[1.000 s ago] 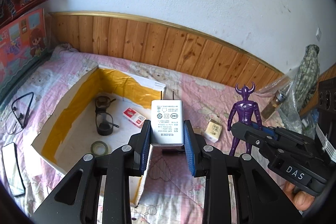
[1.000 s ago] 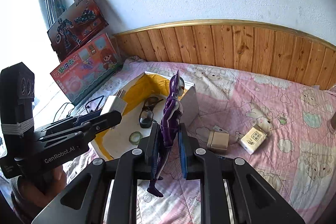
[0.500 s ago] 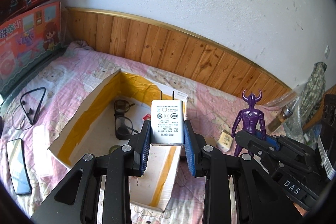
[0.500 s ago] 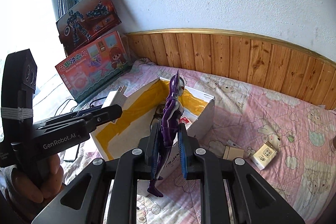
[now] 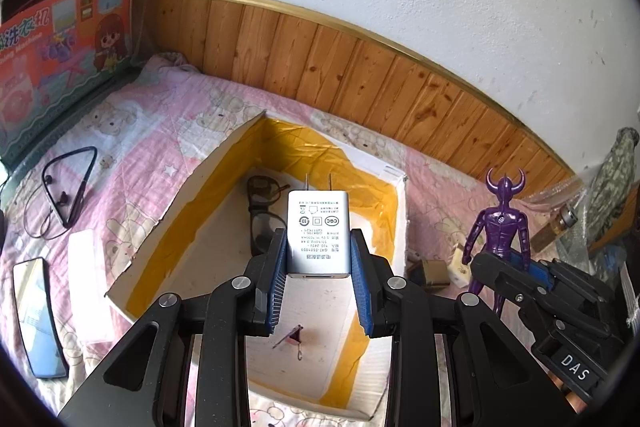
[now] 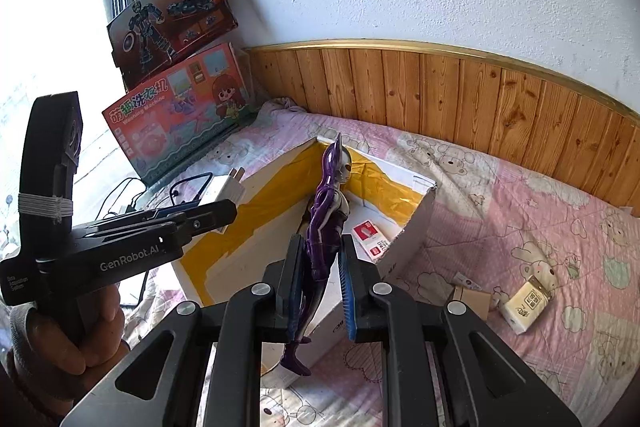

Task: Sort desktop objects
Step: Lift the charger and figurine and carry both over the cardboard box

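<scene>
My left gripper is shut on a white wall charger, prongs pointing away, held above the open cardboard box with yellow-taped inner walls. My right gripper is shut on a purple horned figure, held upright over the box's near corner. The figure also shows in the left wrist view, at the right. The left gripper with the charger shows in the right wrist view. Glasses, a red-and-white pack and a binder clip lie in the box.
A phone, neckband earphones and a white block lie on the pink quilt left of the box. Small cartons lie on the right. Toy boxes lean at the left wall. A wooden headboard runs behind.
Both grippers have moved forward and left over the box, each keeping its hold. The box now lies directly under the charger, and the binder clip has come into view.
</scene>
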`<state>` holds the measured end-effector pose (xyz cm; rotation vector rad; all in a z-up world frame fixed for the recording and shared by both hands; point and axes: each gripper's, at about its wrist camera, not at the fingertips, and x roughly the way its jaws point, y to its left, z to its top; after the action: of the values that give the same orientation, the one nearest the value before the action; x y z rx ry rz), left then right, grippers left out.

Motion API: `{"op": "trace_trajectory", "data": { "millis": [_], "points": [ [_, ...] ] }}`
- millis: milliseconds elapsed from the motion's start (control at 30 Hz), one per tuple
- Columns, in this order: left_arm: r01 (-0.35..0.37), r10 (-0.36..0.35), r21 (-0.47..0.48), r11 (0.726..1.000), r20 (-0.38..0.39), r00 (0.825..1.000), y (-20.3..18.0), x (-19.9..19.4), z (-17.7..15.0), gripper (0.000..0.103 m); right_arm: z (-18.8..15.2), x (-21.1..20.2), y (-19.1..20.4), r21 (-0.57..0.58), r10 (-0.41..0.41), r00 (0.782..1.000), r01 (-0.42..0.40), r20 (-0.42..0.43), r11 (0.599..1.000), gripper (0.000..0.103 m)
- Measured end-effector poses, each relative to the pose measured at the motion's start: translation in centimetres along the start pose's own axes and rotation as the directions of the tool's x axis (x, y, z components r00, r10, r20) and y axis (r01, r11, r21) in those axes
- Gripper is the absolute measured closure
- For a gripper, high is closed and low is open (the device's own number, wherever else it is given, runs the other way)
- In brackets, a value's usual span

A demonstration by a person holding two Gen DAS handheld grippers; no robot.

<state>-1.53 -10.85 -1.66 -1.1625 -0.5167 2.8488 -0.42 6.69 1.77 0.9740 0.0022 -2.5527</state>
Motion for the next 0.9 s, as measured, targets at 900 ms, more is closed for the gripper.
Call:
{"op": "trace_trajectory", "data": {
  "millis": [900],
  "points": [
    [-0.062,0.057,-0.063,0.996,-0.076,0.995,5.4,3.8,1.1,0.073,-0.1,6.1,4.0,-0.051,0.023,0.994,-0.028,-0.107,0.998,0.085]
  ]
}}
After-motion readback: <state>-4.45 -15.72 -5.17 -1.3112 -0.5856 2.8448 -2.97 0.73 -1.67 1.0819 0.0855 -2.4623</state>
